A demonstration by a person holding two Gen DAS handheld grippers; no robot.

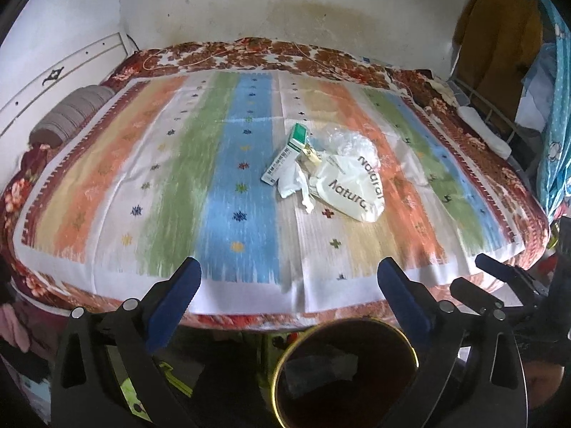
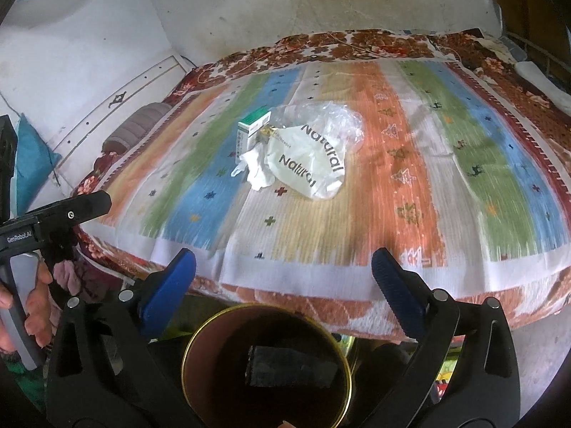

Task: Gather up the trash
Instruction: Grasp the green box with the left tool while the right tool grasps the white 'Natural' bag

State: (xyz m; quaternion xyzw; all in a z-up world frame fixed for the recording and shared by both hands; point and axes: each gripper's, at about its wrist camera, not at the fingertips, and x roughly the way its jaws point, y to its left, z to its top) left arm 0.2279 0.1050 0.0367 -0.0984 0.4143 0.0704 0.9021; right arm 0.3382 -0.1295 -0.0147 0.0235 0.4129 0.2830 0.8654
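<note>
Trash pile lies on bed well ahead of both wide-open, empty hand-held grippers

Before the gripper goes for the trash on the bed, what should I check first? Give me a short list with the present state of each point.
1. Left gripper open and holding nothing: ok.
2. Right gripper open and holding nothing: ok.
3. Trash gathered in one pile on the striped blanket: green and white box, crumpled tissue, white "Natural" bag, clear plastic: ok.
4. Path from both grippers to the pile free of other things: ok.
5. Bin with gold rim below the bed edge, mouth open: ok; a dark item already lies inside.
6. Whether small pieces hide under the bag: cannot tell.
</note>
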